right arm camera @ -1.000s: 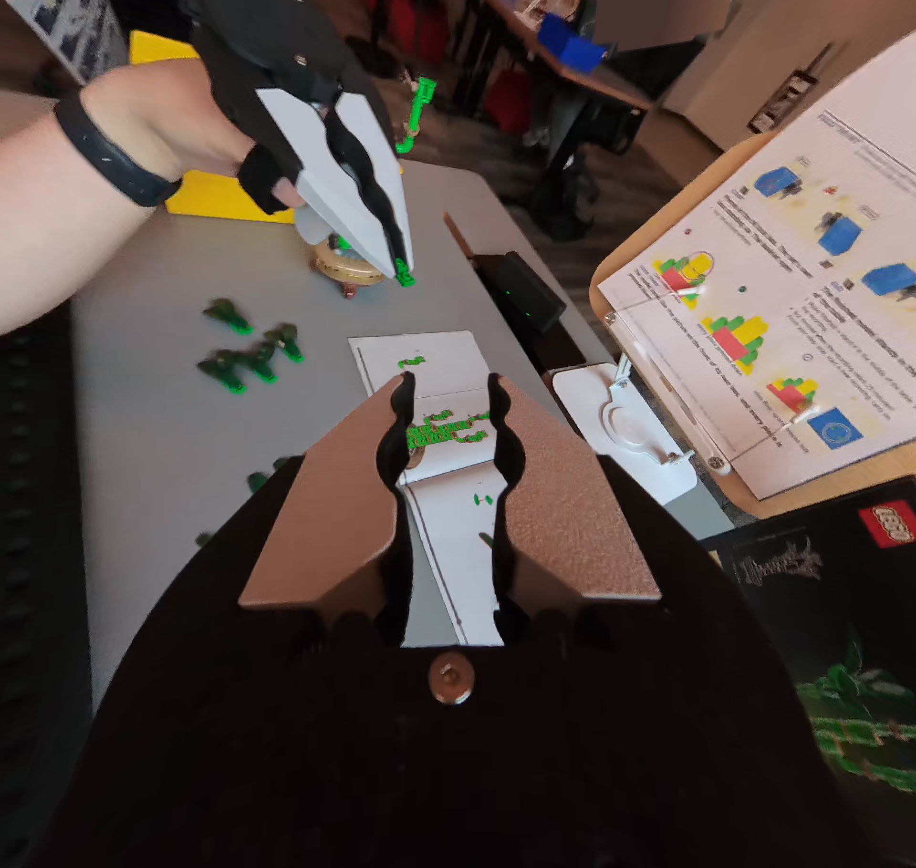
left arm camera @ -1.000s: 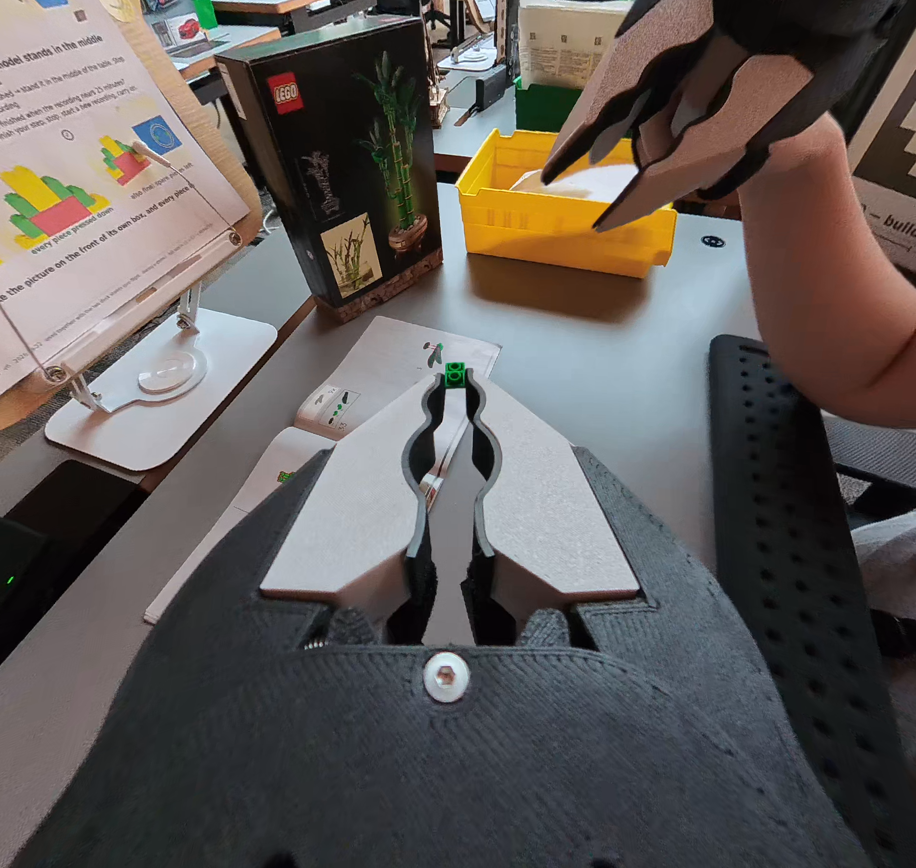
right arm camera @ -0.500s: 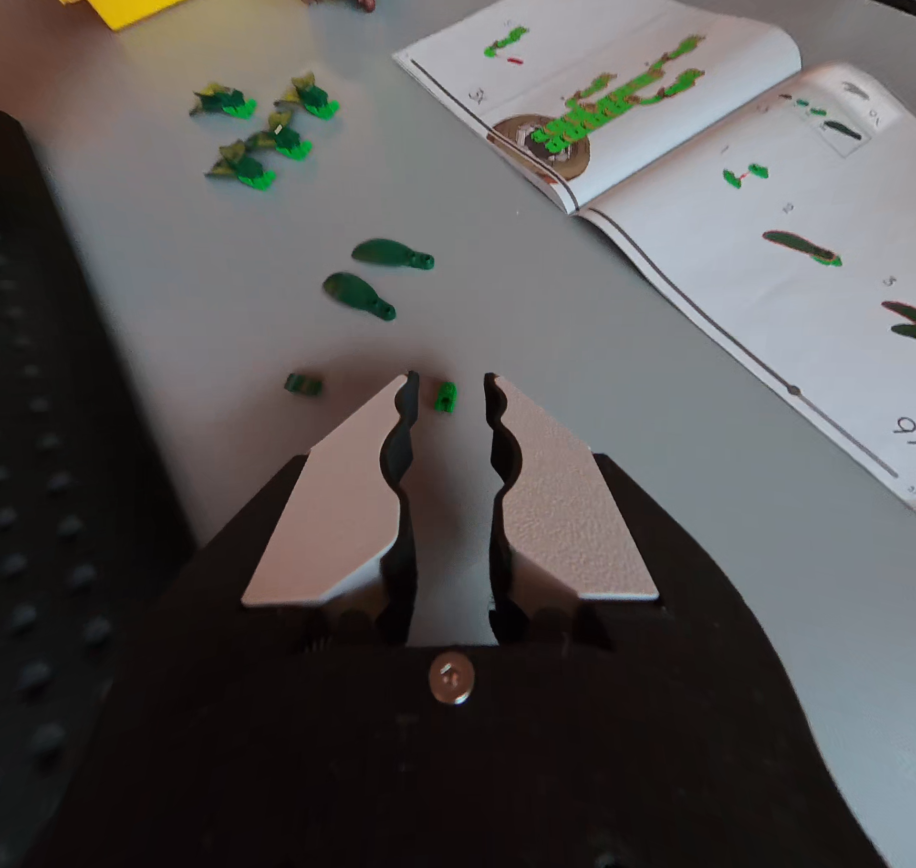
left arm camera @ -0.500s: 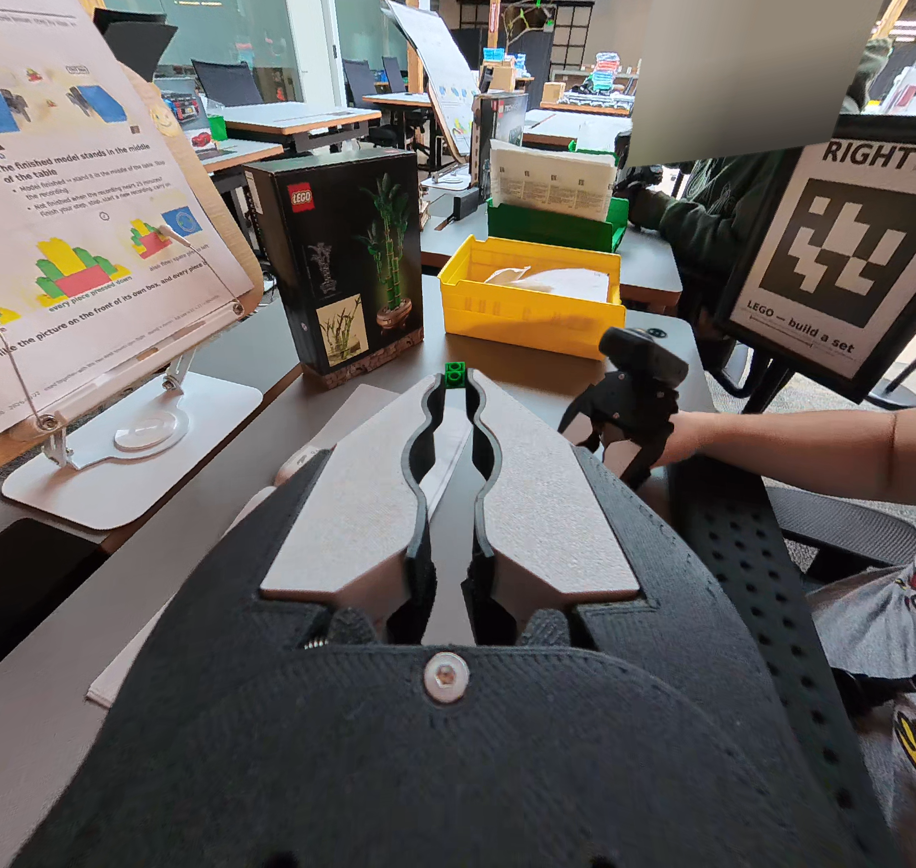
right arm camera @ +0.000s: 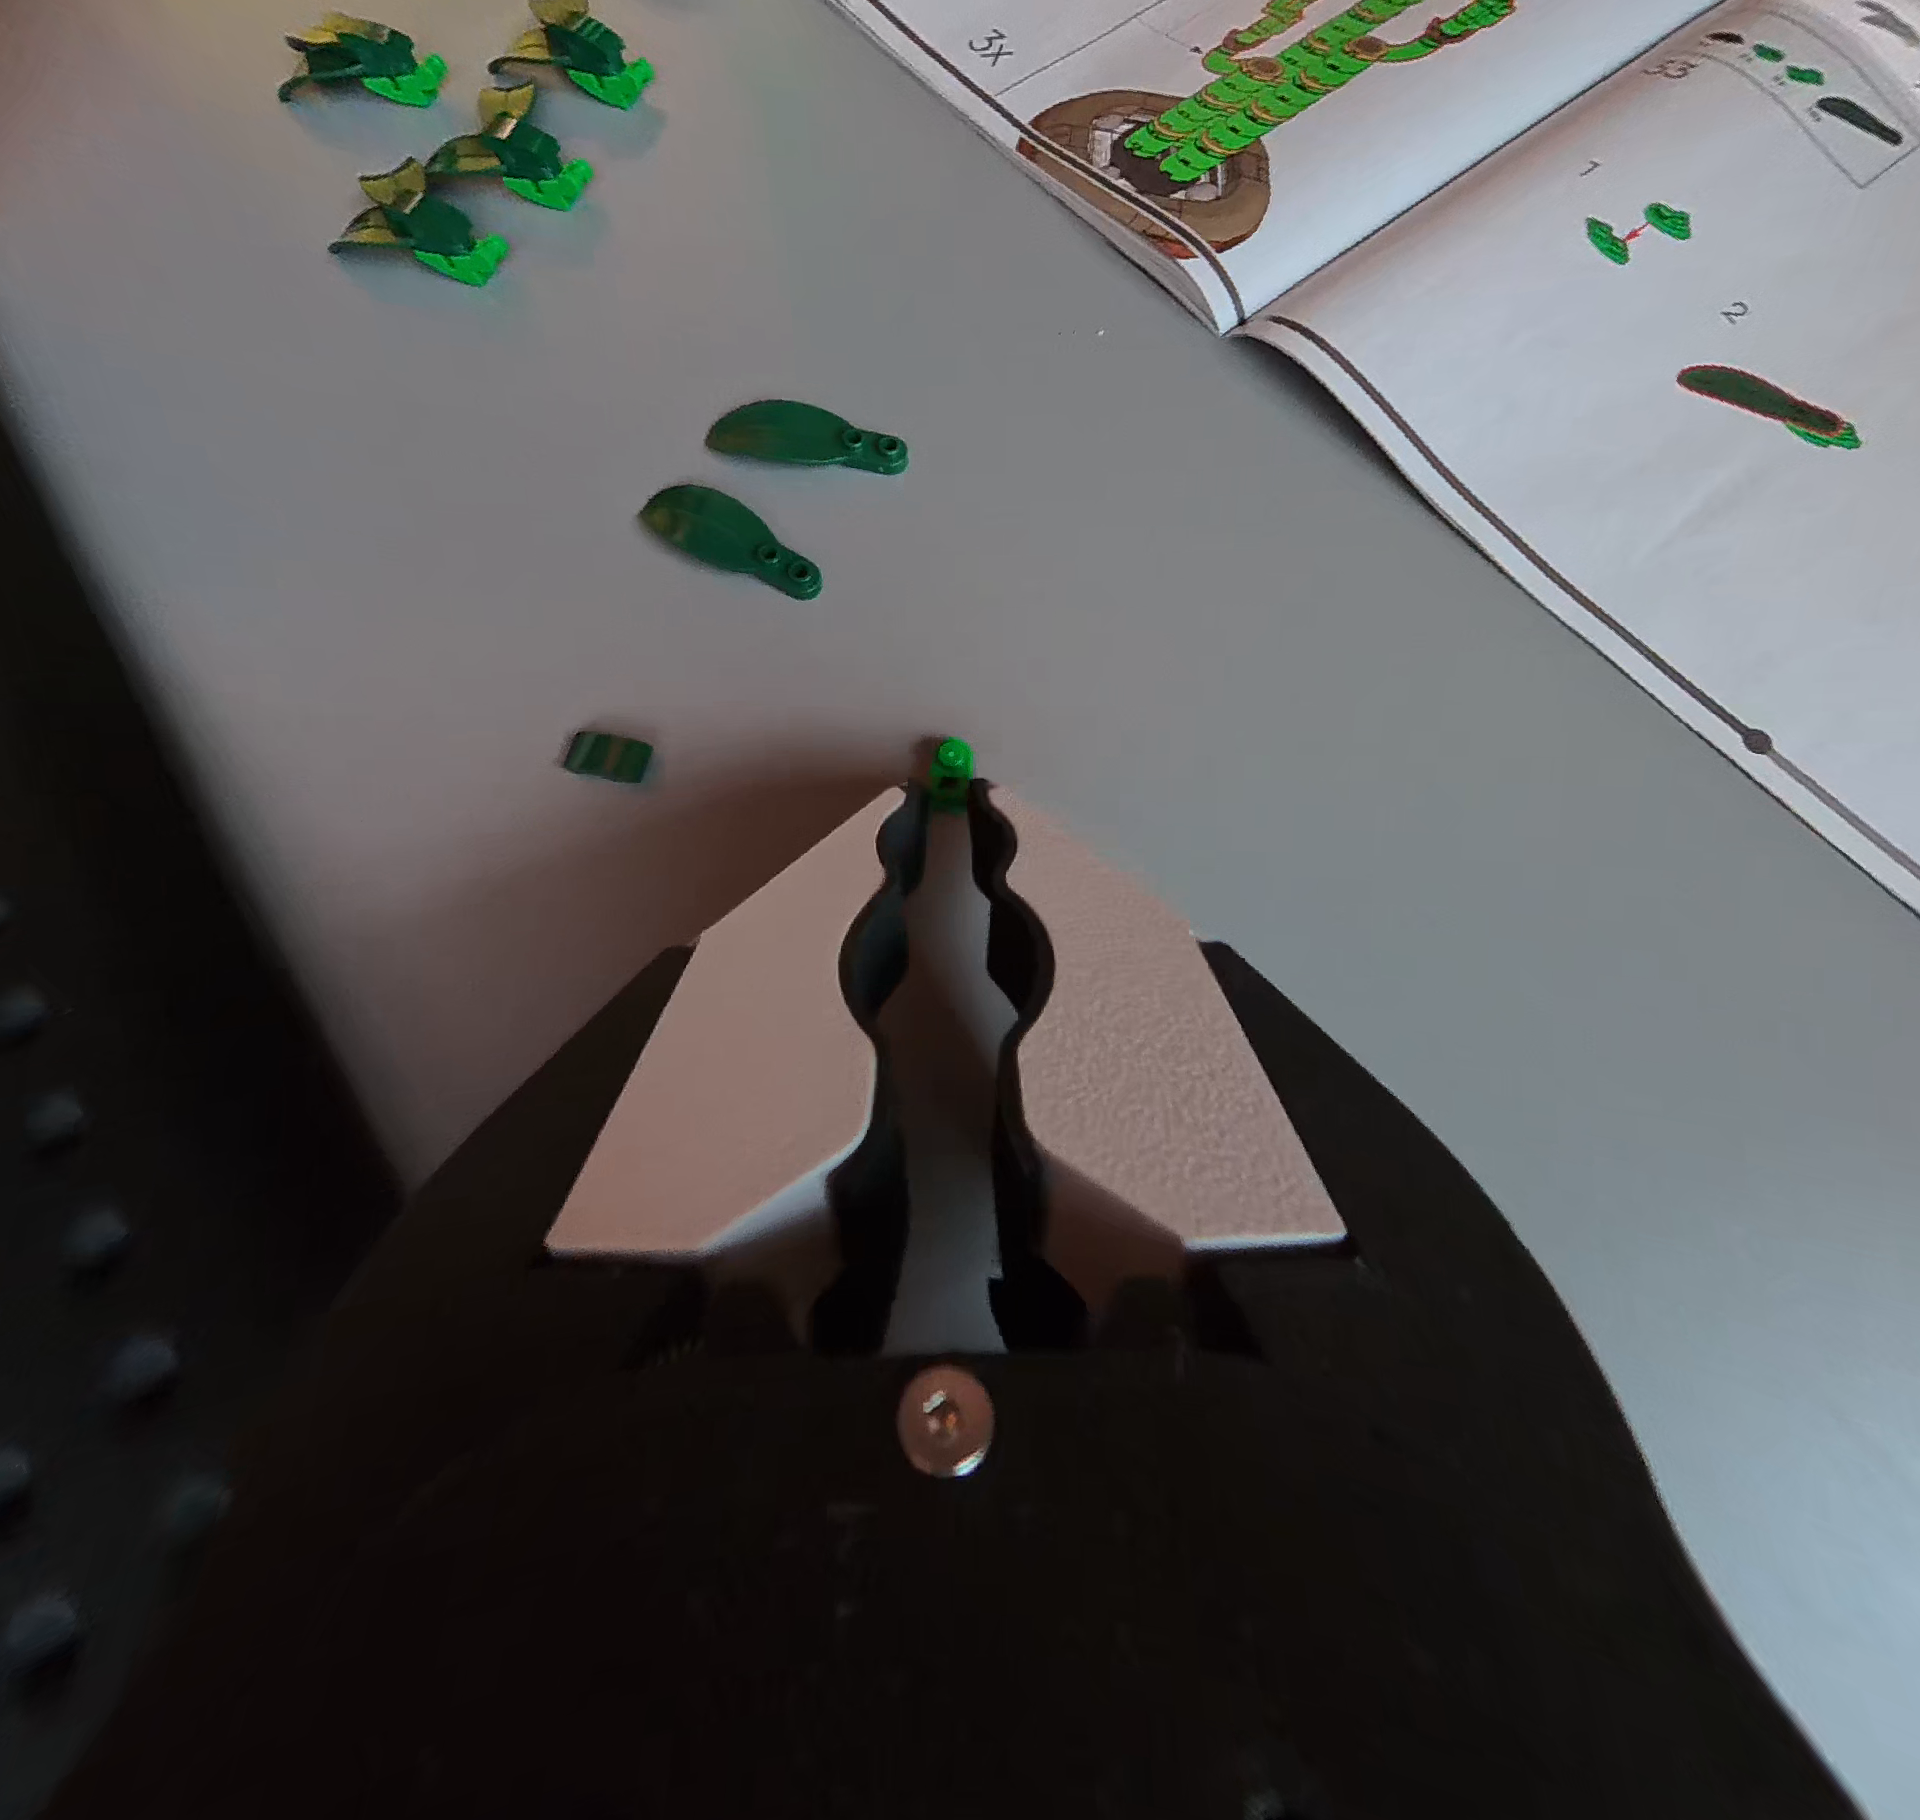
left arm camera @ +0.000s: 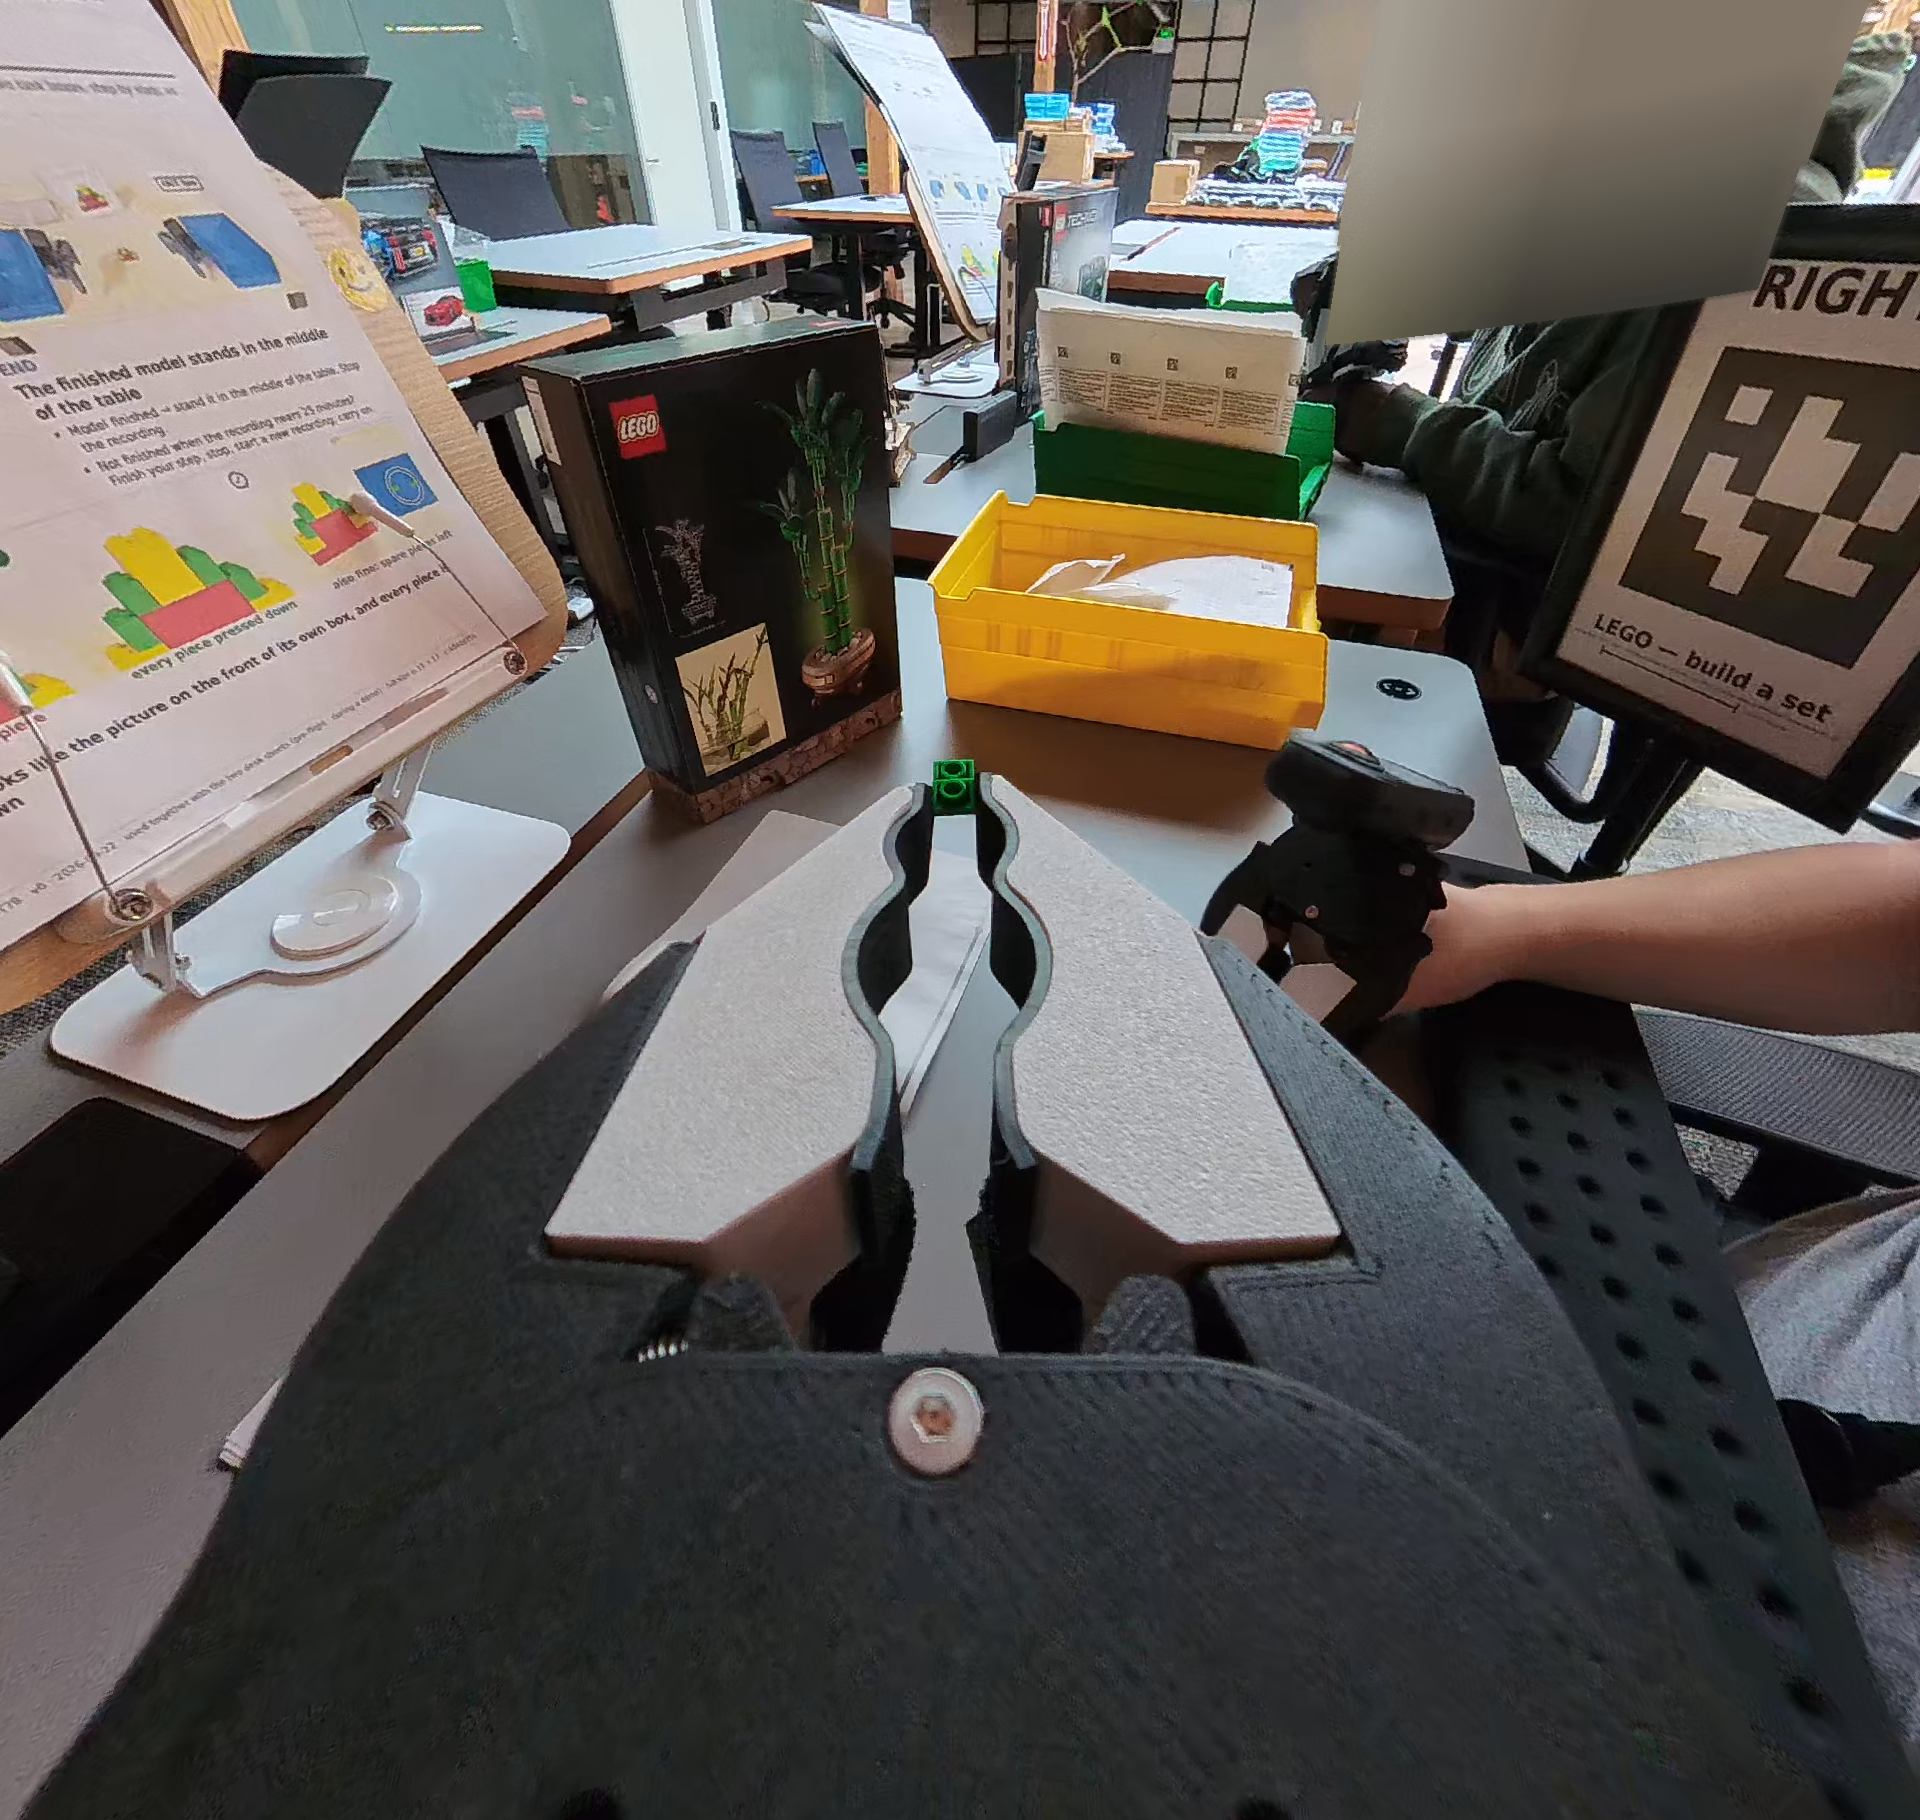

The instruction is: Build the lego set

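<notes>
My left gripper is shut on a small bright green brick, held above the table. My right gripper is low over the grey table and shut on a small bright green piece at its tips. It also shows in the left wrist view, held by a hand. Two dark green leaf pieces and a small dark green piece lie just beyond the right gripper. Several finished leaf clusters lie farther back left.
The open instruction booklet lies at the right. A black set box, a yellow bin and a tilted instruction board on a white stand stand on the table. A black perforated mat lies at the right. My hands' fingertips stand some 30 cm from each other.
My right gripper swung down to the table, then closed on the small bright green piece. My left gripper tilted up, still holding its green brick.
</notes>
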### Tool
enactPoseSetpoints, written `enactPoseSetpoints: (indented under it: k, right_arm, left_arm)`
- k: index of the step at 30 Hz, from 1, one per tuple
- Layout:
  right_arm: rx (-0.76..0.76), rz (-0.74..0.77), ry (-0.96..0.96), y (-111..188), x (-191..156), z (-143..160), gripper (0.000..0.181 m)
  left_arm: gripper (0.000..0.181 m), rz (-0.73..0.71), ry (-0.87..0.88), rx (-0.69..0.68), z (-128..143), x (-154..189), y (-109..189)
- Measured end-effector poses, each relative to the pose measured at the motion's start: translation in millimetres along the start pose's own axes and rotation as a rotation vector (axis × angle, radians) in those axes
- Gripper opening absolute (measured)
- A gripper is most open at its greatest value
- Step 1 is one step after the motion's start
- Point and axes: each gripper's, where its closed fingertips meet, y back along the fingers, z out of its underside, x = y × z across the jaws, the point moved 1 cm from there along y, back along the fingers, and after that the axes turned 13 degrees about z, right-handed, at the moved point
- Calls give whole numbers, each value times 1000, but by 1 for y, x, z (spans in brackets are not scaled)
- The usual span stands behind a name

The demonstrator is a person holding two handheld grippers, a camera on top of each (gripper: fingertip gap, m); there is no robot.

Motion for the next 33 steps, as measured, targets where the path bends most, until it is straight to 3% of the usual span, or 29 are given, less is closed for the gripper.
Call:
enactPoseSetpoints:
  k: [4,6,9,12,14,19,26,33]
  right_arm:
    - [0,1,75,0,8,-6,6]
    - [151,-122,66,22,8,-48,6]
    - [341,-170,56,71,29,-128,6]
    - [548,-314,234,135,9,-198,6]
    - [588,-257,391,153,0,-226,6]
    - [452,-101,667,135,-14,-239,6]
    - [488,-83,736,134,-25,-236,6]
    - [383,-44,787,122,-20,-218,6]
  left_arm:
    - [6,53,-67,2,-1,9,-3]
    - [6,74,-157,-10,1,14,-6]
    - [6,97,-272,-52,6,24,-12]
    - [6,94,-373,-64,4,33,-16]
    - [6,93,-418,-60,0,38,-17]
    - [5,90,-532,-28,-12,54,-19]
    - [5,41,-657,-127,-5,58,-26]
    - [6,93,-652,-200,10,62,-38]
